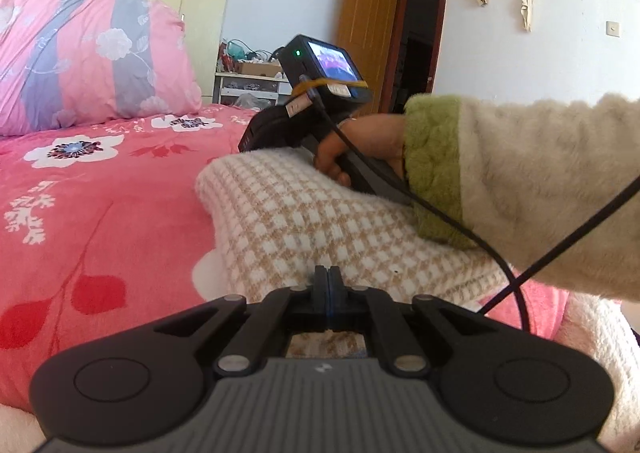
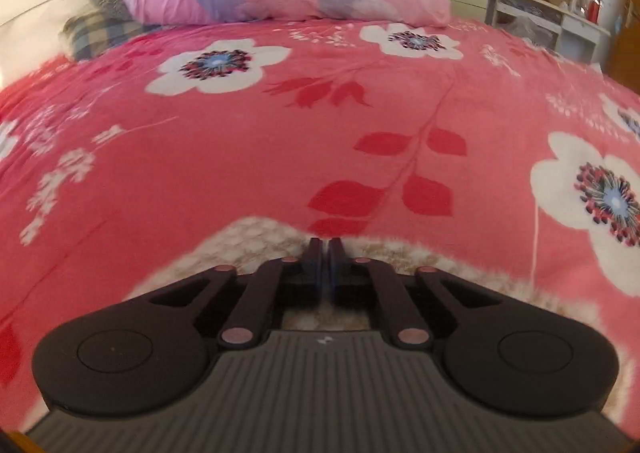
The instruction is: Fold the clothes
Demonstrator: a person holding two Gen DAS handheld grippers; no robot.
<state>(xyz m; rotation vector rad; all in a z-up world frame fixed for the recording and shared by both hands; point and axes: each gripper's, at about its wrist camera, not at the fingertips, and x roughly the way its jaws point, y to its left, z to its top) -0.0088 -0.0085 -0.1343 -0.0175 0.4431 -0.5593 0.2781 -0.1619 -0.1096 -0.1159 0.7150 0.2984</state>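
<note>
Garment [image 2: 256, 241] edge under tongs [image 2: 325, 249], blurred.

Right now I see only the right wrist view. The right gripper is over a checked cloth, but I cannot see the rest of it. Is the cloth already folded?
Observer: In the left wrist view the checked garment lies on the pink bedspread as a thick, layered bundle, so it looks at least partly folded.
Operator: Where is the left gripper?
Observer: The left gripper is at the near edge of the same garment, fingers closed together. Whether it pinches fabric, I cannot tell.
Operator: Does anything else touch the cloth?
Observer: Yes. The person's right hand, holding the right gripper's handle, is at the garment's far side, and the fuzzy sleeve lies across it.
</note>
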